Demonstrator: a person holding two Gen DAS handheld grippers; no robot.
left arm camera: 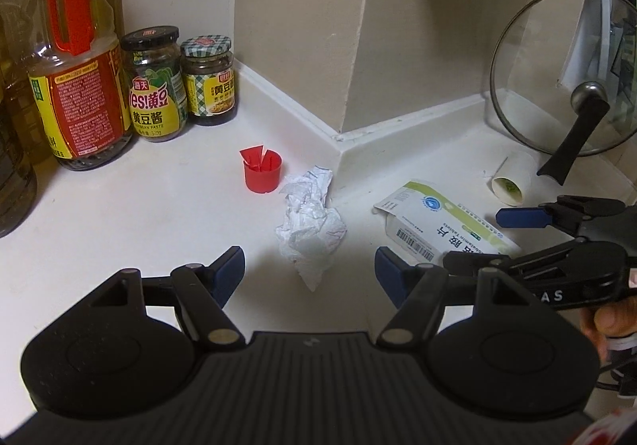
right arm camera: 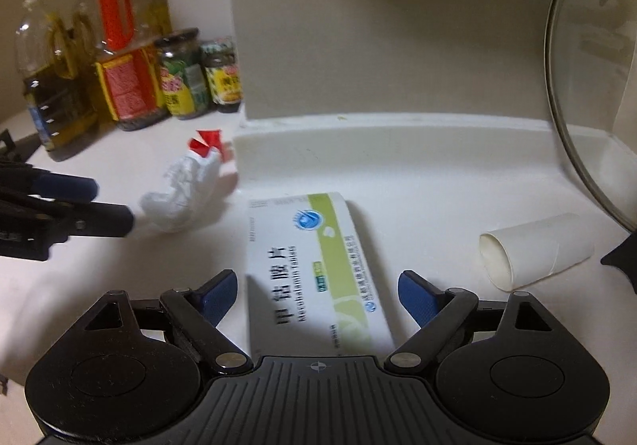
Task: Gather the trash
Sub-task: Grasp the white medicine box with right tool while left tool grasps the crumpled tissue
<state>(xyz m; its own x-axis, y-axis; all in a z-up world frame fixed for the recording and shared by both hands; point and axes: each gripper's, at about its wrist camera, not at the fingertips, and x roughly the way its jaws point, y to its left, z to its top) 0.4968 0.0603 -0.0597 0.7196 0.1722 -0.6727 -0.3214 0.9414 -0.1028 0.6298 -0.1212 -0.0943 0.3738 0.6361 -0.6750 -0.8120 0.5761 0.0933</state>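
A crumpled white tissue (left arm camera: 308,224) lies on the white counter (left arm camera: 139,214), just ahead of my open left gripper (left arm camera: 309,270). A red bottle cap (left arm camera: 262,172) stands behind it. A white and green medicine box (right arm camera: 318,270) lies flat between the open jaws of my right gripper (right arm camera: 316,293), which do not touch it. The box also shows in the left wrist view (left arm camera: 438,226), with the right gripper (left arm camera: 481,238) over it. A white cardboard tube (right arm camera: 533,252) lies to the box's right. The tissue (right arm camera: 179,194) and left gripper (right arm camera: 111,202) show at the left of the right wrist view.
Oil bottles (left arm camera: 75,59) and two sauce jars (left arm camera: 157,82) stand at the back left against the wall. A wall corner juts out behind the tissue (left arm camera: 338,47). A glass pot lid (left arm camera: 557,75) leans at the back right.
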